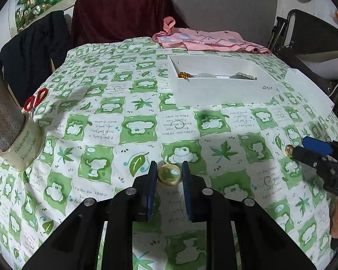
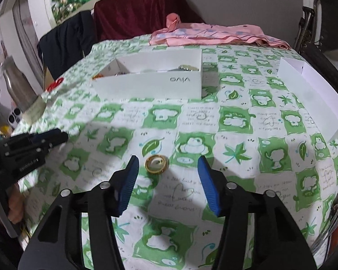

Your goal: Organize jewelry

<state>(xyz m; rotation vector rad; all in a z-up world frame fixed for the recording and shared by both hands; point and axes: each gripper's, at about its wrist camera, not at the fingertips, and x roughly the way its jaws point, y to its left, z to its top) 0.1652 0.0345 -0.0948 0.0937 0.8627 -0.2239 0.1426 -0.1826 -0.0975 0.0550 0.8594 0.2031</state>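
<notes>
On the green-and-white patterned cloth [image 1: 133, 103] lies a wide gold band [image 1: 169, 175], and my left gripper [image 1: 169, 164] is shut on it, both blue pads pressing its sides. A second, thinner gold ring [image 2: 156, 163] lies flat between the fingers of my right gripper [image 2: 167, 158], nearer the left pad and touching neither; that gripper is open. From the left wrist view the right gripper [image 1: 300, 146] comes in from the right with the thin ring [image 1: 289, 150] at its tips. A white open box [image 1: 214, 87] [image 2: 146, 83] farther back holds an amber bead piece [image 1: 183, 75] and silvery jewelry [image 1: 245, 75].
A white lid [image 1: 308, 90] [image 2: 311, 90] lies to the right of the box. Pink fabric [image 1: 202, 40] is bunched at the far edge. At the left stand a metal bottle [image 1: 4, 112], a tape roll [image 1: 22, 148] and red scissors [image 1: 36, 99].
</notes>
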